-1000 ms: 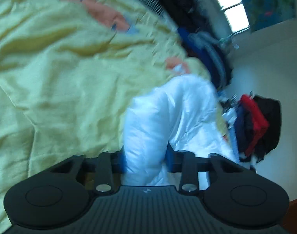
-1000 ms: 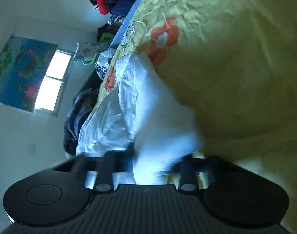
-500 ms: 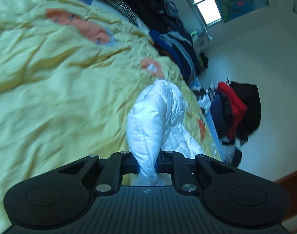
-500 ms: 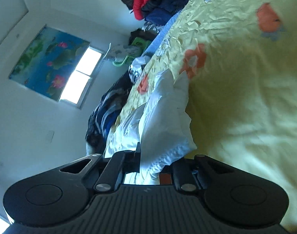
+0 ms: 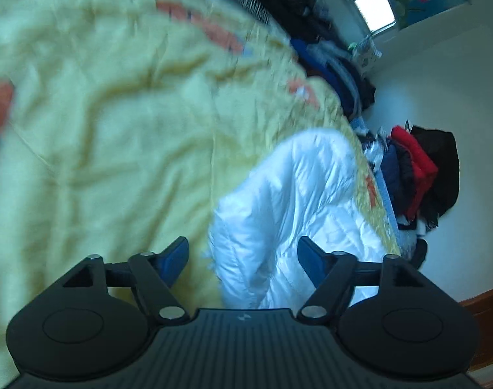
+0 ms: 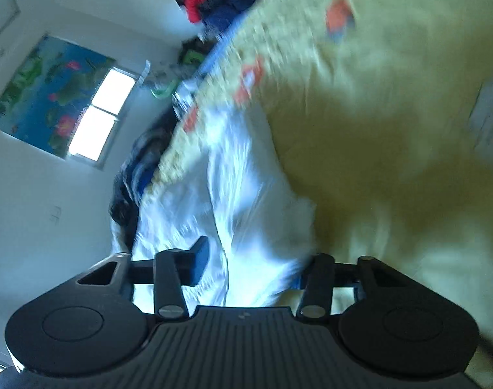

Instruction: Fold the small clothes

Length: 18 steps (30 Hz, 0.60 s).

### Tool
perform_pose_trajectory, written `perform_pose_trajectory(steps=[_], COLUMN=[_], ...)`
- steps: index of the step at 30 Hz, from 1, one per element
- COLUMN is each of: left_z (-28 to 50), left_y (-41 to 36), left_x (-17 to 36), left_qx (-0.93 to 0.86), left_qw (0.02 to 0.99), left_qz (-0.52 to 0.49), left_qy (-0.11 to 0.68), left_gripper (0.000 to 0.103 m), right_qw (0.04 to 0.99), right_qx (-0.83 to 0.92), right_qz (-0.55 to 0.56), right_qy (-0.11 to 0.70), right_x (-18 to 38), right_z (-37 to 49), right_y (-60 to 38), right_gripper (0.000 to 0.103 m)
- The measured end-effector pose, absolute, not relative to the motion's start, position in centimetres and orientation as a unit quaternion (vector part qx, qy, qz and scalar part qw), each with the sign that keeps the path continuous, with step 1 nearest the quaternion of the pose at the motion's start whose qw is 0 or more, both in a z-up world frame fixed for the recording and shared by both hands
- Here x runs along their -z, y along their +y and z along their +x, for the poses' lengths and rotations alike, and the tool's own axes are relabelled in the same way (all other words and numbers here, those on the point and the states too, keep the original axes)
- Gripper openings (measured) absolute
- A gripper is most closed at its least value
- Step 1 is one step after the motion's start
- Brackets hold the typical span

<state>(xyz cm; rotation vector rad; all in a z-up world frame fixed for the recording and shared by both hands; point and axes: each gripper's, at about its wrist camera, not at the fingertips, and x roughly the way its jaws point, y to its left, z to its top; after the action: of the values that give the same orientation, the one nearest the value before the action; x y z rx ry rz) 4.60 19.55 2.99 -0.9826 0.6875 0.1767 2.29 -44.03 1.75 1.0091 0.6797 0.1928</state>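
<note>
A white quilted puffy garment (image 5: 291, 201) lies on a yellow bedspread (image 5: 116, 129). My left gripper (image 5: 243, 256) is open, its blue-padded fingers spread either side of the garment's near end, not clamping it. In the right wrist view the same white garment (image 6: 246, 214) lies between the open jaws of my right gripper (image 6: 252, 262), which also stand apart from the cloth. The right finger is partly hidden behind the fabric. Both views are motion-blurred.
The yellow bedspread (image 6: 392, 129) has orange flower prints. Piles of dark, blue and red clothes (image 5: 418, 168) sit along the bed's far edge by the white wall. A window (image 6: 97, 120) and a blue flower poster (image 6: 48, 87) are on the wall.
Both grippers were shut on the white garment half a second ago; now both have opened and let it go. The garment rests on the bedspread.
</note>
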Motion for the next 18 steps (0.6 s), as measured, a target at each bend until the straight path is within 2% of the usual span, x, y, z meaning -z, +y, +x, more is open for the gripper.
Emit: perform_pose_trajectory(steps=[1, 5, 8, 9, 11, 16, 18], left_z=[3.7, 1.2, 2.9, 4.0, 6.4, 11.6, 12.8], left_y=[19.5, 16.4, 10.9, 8.6, 4.2, -3.2, -4.5], left_x=[-4.0, -8.3, -10.1, -10.3, -10.0, -7.6, -6.0], left_qx=[-0.089, -0.119, -0.070, -0.048, -0.016, 0.005, 0.003], left_qw=[0.836, 0.909, 0.954, 0.963, 0.973, 0.966, 0.959], left_qz=[-0.442, -0.313, -0.197, -0.158, -0.090, 0.024, 0.058], left_qy=[0.313, 0.248, 0.214, 0.211, 0.213, 0.257, 0.278], left_gripper=[0.074, 0.074, 0.074, 0.074, 0.074, 0.074, 0.075], right_qw=[0.828, 0.868, 0.891, 0.895, 0.896, 0.905, 0.898], right_qx=[-0.077, -0.015, -0.061, -0.103, -0.173, -0.250, -0.259], right_qz=[0.467, 0.441, 0.405, 0.386, 0.344, 0.167, 0.113], right_qy=[0.301, 0.226, 0.195, 0.198, 0.222, 0.302, 0.336], right_x=[-2.7, -6.3, -9.5, -10.6, -11.6, -11.2, -10.0], right_z=[1.6, 0.1, 2.2, 3.8, 7.1, 15.4, 18.1], right_y=[-45.3, -49.0, -47.6, -45.8, -41.6, -28.9, -24.8], right_gripper=[0.057, 0.057, 0.058, 0.060, 0.074, 0.072, 0.065])
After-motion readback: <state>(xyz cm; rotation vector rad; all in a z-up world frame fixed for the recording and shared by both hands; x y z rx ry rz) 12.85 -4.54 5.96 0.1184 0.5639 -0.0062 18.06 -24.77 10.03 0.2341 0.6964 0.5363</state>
